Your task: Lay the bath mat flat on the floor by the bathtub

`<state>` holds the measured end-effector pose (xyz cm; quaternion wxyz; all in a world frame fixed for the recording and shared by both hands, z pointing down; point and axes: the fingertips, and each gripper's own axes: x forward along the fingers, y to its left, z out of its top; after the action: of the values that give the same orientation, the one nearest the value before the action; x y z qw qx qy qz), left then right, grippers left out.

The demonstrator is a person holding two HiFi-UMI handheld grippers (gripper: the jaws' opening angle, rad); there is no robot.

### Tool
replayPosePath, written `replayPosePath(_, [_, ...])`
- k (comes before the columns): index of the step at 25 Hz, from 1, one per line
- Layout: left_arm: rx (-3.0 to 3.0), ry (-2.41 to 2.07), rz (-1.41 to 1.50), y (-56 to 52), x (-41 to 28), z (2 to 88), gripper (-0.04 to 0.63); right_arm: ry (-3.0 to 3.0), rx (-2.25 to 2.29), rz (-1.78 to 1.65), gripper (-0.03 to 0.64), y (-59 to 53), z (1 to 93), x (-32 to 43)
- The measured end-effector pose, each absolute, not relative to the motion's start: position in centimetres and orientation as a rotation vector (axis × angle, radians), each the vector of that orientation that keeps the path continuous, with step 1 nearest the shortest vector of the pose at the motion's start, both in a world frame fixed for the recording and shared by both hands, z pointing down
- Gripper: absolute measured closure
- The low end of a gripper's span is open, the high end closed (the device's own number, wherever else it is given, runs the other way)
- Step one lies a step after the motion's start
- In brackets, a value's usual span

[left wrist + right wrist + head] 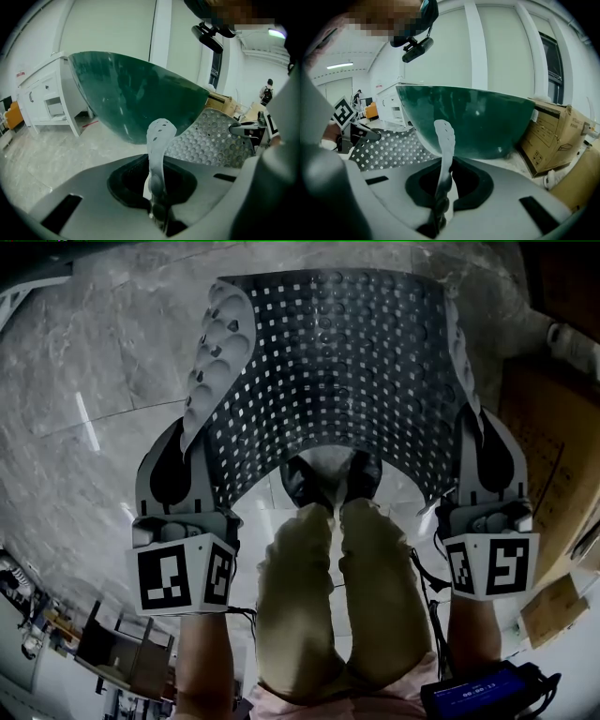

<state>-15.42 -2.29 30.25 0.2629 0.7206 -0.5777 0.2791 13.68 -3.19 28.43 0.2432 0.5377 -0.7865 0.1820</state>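
Head view: bath mat [337, 381] is hanging spread above the floor [84, 362] at 12 o'clock | left gripper [190, 444] is clamping its 9 o'clock edge, right gripper [466, 430] its 3 o'clock edge | risk: uneven release is likely leaving curled edges folded under, short of the bathtub [136, 93].

My views are dim, fisheye-warped, with black corners. A ceiling light [340, 65] glows; my near foreground blurs.
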Motion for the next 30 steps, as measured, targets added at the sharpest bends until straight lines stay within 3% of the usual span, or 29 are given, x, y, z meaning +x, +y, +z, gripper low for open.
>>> replayPosePath(8, [1.969,-1.555,0.744,-2.3,-15.8,27.9,0.554,-2.157,1.440,0.481,0.591,-2.9,26.5,12.6])
replayPosePath(21, [1.873,-1.537,0.591,-1.6,-16.1,31.0,0.555,-2.151,1.413,0.449,0.591,-2.9,28.2,12.5])
replayPosePath(30, [1.936,-1.539,0.681,-1.9,-15.1,31.6,0.555,-2.155,1.427,0.441,0.591,-3.3,28.8,13.0])
